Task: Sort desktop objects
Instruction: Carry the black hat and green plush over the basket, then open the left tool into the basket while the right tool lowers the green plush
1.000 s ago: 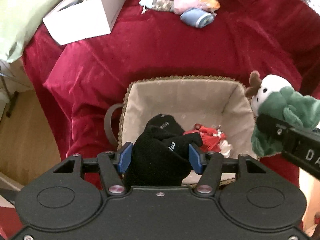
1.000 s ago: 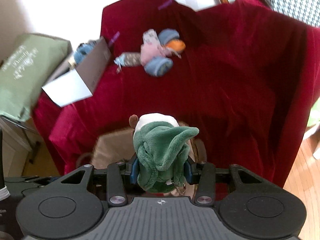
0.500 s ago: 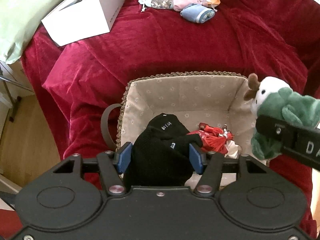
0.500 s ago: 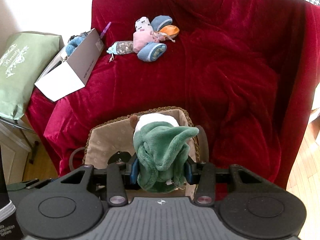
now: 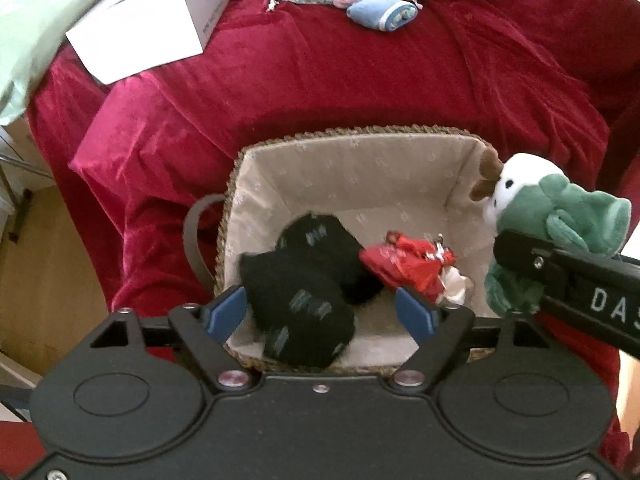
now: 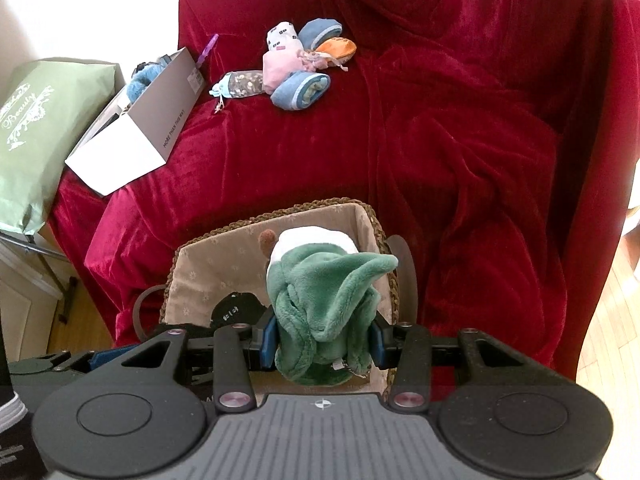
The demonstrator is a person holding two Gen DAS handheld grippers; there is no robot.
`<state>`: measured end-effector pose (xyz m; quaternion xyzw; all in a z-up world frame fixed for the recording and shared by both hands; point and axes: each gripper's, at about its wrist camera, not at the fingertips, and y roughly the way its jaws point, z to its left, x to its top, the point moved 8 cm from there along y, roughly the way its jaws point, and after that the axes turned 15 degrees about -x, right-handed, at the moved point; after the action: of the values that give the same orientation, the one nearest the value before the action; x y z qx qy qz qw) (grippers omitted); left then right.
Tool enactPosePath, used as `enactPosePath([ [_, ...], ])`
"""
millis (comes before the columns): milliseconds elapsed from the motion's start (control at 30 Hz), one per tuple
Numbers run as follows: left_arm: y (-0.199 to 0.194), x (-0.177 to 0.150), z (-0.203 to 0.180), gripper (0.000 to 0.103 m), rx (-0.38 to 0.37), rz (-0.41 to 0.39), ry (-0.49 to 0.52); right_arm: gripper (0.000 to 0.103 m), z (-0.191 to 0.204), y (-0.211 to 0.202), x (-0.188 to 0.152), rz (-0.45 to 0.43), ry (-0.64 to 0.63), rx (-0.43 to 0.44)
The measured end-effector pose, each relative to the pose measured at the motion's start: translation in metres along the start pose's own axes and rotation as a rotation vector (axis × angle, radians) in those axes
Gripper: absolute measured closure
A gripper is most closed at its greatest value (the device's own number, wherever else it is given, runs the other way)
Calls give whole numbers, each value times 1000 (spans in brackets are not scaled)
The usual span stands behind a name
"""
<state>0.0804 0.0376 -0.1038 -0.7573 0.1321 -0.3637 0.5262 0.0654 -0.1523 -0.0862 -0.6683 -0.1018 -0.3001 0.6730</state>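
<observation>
A woven basket with a beige lining sits on the red velvet cloth; it also shows in the right wrist view. My left gripper is open above the basket's near edge. The black sock bundle lies loose and blurred inside the basket, apart from both pads, next to a red pouch. My right gripper is shut on a green and white plush toy and holds it over the basket's right side. The toy also shows in the left wrist view.
A white cardboard box with a blue plush stands at the back left. A pile of small pouches and rolled socks lies at the back. A green paper bag stands left of the cloth. Wooden floor lies on both sides.
My left gripper has opened and let go of the black sock bundle, which has dropped into the basket. My right gripper has kept its hold on the plush toy over the basket.
</observation>
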Motion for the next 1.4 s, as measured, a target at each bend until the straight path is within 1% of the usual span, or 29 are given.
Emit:
enactPosePath([
  [167,-3,-5,-2,24,1,8,-2,60,0,1,0,6,3,1],
  [333,-3,-16,-8,24,16,45,44,60,0,3,0,9,-1,-1],
  [433,-5,-18,-9,24,31,53,52,59,1,4,-1,17,-6,0],
  [500,-4,-20,-8,23,39,75,48,59,2,6,0,29,-11,5],
  [600,0,-27,-4,23,20,118,16,59,5,9,4,39,-18,2],
  [733,-4,-30,4,23,28,105,-37,59,10,12,8,43,-39,-6],
  [967,0,-33,4,23,-1,118,-56,59,18,29,9,98,-57,-17],
  [1133,2,-34,5,23,-4,127,-72,59,22,35,9,116,-67,-23],
  [1333,3,-35,4,23,1,127,-75,57,29,37,16,92,-91,-26],
  [1400,3,-35,4,23,5,126,-81,52,30,37,21,75,-97,-29],
])
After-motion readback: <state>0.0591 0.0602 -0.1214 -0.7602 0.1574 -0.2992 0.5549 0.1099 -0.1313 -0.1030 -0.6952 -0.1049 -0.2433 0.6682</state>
